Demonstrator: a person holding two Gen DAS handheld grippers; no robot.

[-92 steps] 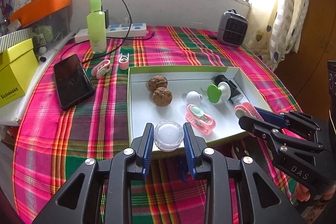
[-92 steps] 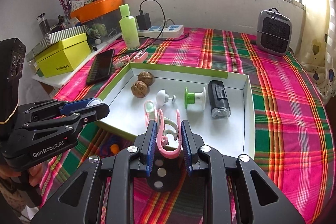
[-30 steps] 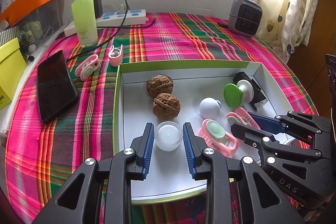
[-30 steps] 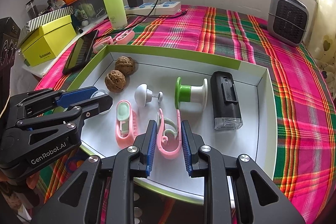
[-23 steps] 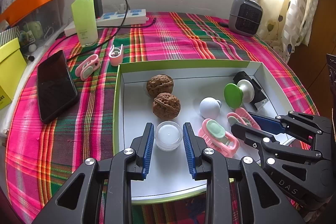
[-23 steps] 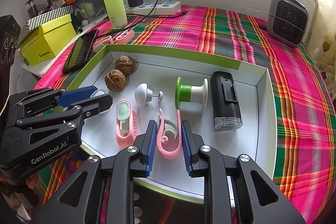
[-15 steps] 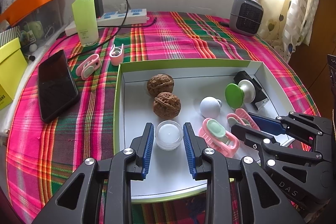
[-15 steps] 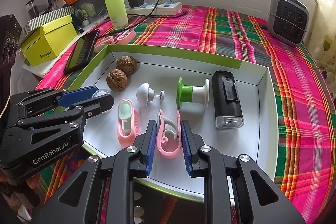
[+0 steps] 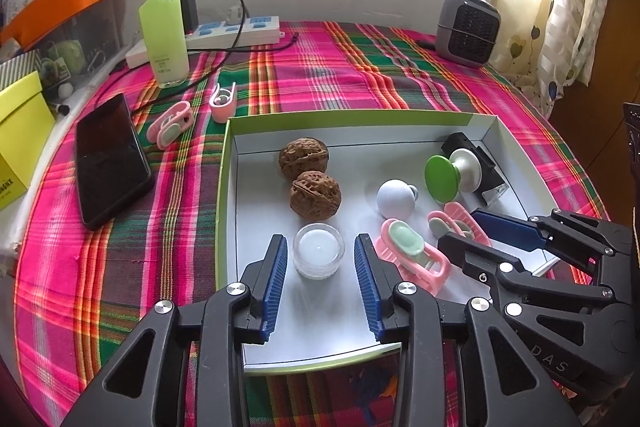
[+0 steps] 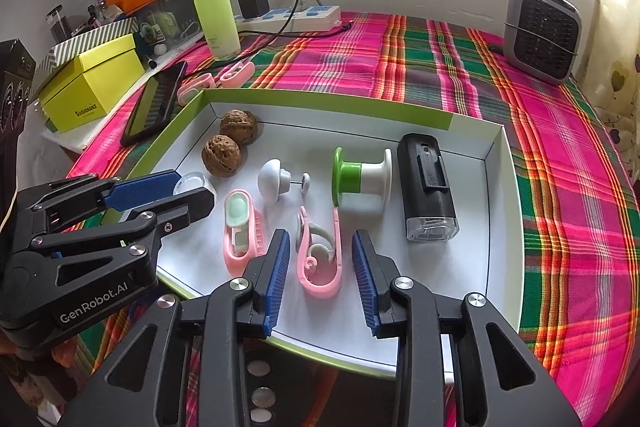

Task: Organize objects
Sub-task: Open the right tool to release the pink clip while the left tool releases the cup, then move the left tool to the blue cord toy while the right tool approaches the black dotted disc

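A white tray with a green rim [image 9: 224, 187] lies on the plaid cloth. On its floor a small clear candle jar [image 9: 319, 253] stands between the blue pads of my left gripper [image 9: 319, 239]. The jaws are opening, with a gap on both sides of the jar. In the right wrist view a pink clip [image 10: 320, 267] lies flat between the pads of my right gripper [image 10: 320, 233], which is also opening and touches nothing. Two walnuts [image 9: 315, 195], a white knob [image 9: 394, 199], a green-and-white spool [image 10: 360, 179], a black device [image 10: 428, 187] and another pink clip [image 10: 240, 231] are also in the tray.
Left of the tray lie a black phone [image 9: 108, 159] and two pink clips [image 9: 170, 123]. Behind them stand a green bottle [image 9: 164, 27] and a power strip [image 9: 232, 31]. A grey heater [image 9: 468, 27] sits at the far right, a yellow box [image 10: 88, 83] at the left edge.
Both grippers brought their loads down into the tray and then held still. In the last half second both pairs of jaws spread, letting go of the candle jar and the pink clip.
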